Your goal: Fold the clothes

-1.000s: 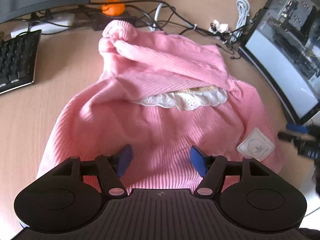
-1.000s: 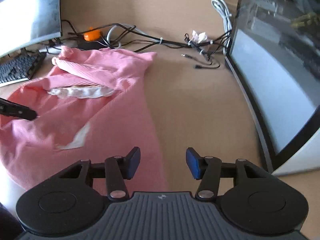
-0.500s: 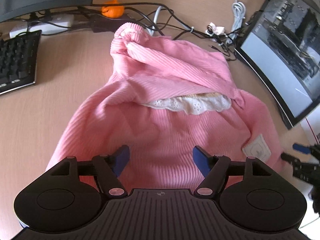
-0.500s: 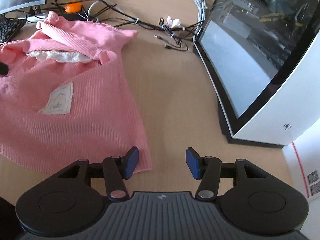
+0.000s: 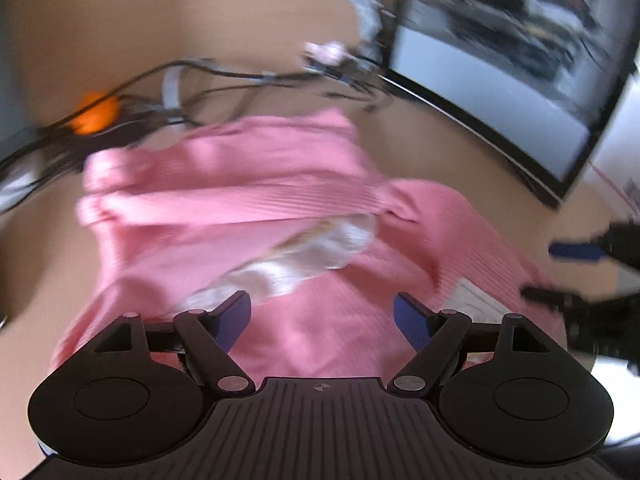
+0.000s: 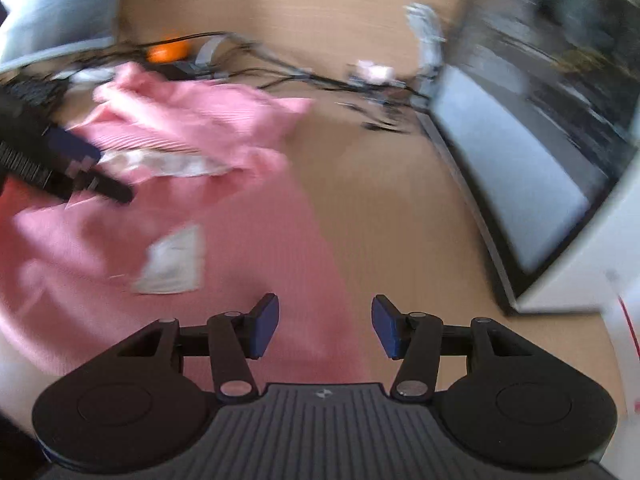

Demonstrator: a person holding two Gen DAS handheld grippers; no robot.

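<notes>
A pink ribbed sweater (image 5: 280,200) with a white lace collar (image 5: 304,256) and a white patch (image 6: 172,260) lies crumpled on the wooden desk (image 6: 380,200). Both views are motion-blurred. My left gripper (image 5: 322,316) hovers over the sweater's near part; its jaws are opening and nothing is between them. My right gripper (image 6: 324,328) stands open over the sweater's right hem edge, holding nothing. The right gripper's fingers (image 5: 576,250) show at the right edge of the left wrist view, and the left gripper's fingers (image 6: 72,148) at the left of the right wrist view.
A monitor (image 5: 520,80) stands at the right, another monitor (image 6: 52,8) at the far left beside a keyboard (image 6: 32,92). Tangled cables (image 5: 240,80), an orange object (image 5: 96,114) and a white cable bundle (image 6: 428,36) lie behind the sweater.
The left gripper has swung over the sweater, rolled, and its jaws have widened. The right gripper's view has turned back left over the sweater's right hem.
</notes>
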